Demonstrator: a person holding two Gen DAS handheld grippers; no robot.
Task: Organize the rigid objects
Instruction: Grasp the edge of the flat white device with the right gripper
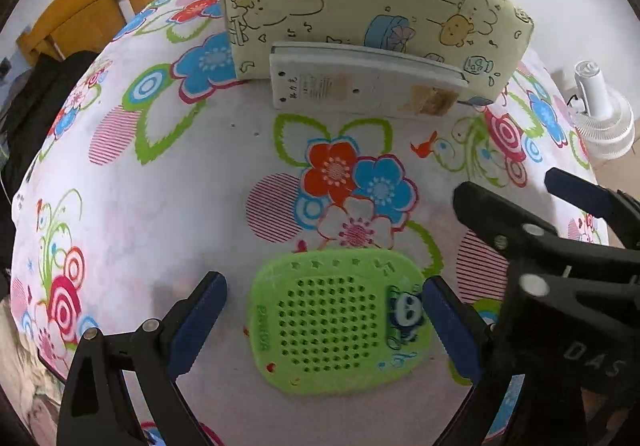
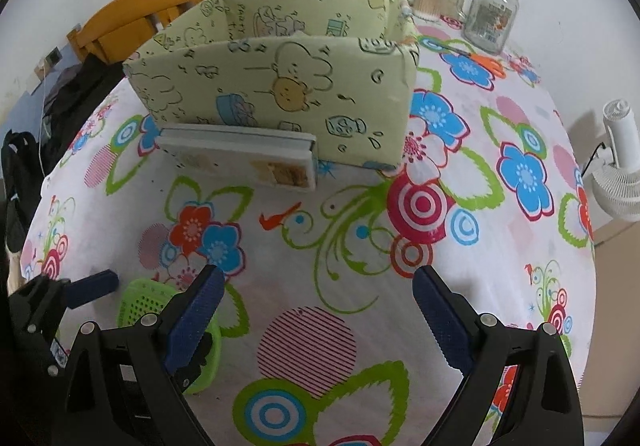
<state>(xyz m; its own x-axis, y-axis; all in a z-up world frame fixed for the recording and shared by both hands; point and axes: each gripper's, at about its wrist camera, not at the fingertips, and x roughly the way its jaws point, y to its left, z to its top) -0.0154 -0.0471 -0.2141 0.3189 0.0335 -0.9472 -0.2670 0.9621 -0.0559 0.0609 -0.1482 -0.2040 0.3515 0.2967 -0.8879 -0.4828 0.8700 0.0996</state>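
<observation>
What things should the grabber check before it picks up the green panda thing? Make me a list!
1. Left gripper open wide enough: ok, its jaws stand apart.
2. Green panda tile sits between the left fingers: ok, a pad on each side, though whether they touch it yet cannot be told.
3. Tile lying flat on the tablecloth: ok.
4. Right gripper out of the way: ok, open and holding nothing, beside the left one.
5. Room in the yellow-green box: cannot tell, its floor is hidden.
6. Path to the box free: not ok, a white flat case lies against its front.
</observation>
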